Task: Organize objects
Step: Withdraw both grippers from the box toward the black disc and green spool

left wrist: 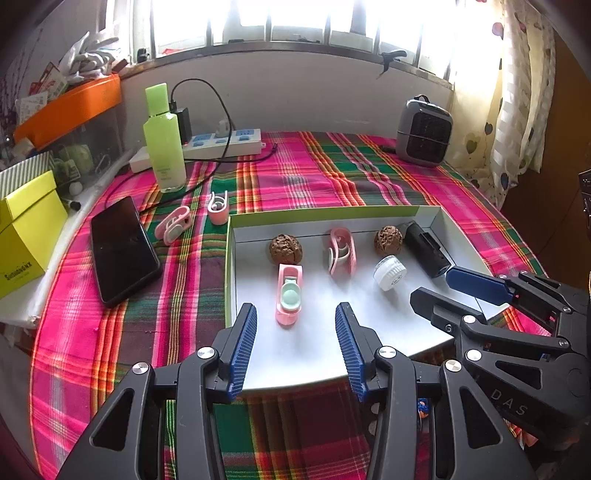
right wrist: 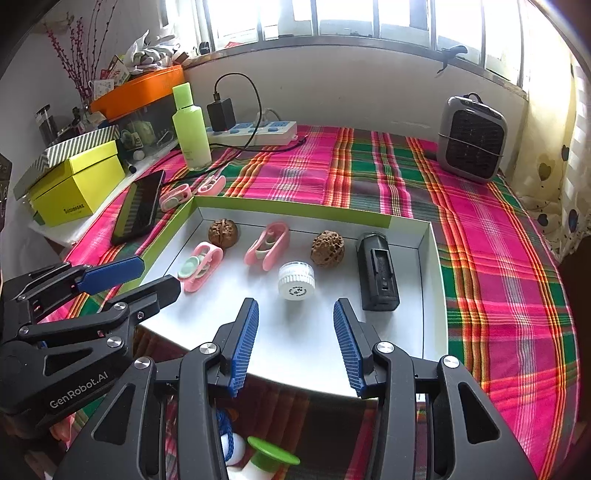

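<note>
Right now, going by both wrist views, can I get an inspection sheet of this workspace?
Surface: plaid cloth over the table.
Job's things: white tray holds two walnuts, two pink clips, a white cap and a black case; two more pink clips lie on the cloth outside it.
Clutter: phone, green bottle, yellow box, small heater.
Grippers: left gripper and right gripper both open, empty, over the tray's near edge.
Cables: black charger lead plugged into a power strip.
Surroundings: window, curtain, orange bin.
</note>
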The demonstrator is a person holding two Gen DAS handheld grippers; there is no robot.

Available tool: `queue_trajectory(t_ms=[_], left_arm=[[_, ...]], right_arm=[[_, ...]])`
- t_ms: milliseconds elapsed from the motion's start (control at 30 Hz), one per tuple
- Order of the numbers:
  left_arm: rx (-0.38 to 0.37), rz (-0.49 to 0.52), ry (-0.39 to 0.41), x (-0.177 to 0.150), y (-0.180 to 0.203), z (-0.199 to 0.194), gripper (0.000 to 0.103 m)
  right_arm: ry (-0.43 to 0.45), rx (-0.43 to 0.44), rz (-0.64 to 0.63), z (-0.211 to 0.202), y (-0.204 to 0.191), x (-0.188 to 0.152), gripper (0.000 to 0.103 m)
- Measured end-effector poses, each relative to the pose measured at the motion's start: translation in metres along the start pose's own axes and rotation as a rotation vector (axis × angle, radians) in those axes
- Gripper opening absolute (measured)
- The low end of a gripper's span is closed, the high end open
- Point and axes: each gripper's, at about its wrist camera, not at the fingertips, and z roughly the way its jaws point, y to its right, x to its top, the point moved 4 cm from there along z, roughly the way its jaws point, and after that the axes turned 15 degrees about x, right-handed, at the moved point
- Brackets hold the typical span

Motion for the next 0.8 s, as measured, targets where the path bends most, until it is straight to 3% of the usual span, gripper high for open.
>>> queue_trajectory(t_ms=[800], left_arm=[[-0.059, -0.017, 0.013, -0.047, 0.01, -0.044, 0.043]], right_arm=[[0.062, -0.031, 0.021, -0.049, -0.008, -0.046, 0.044]])
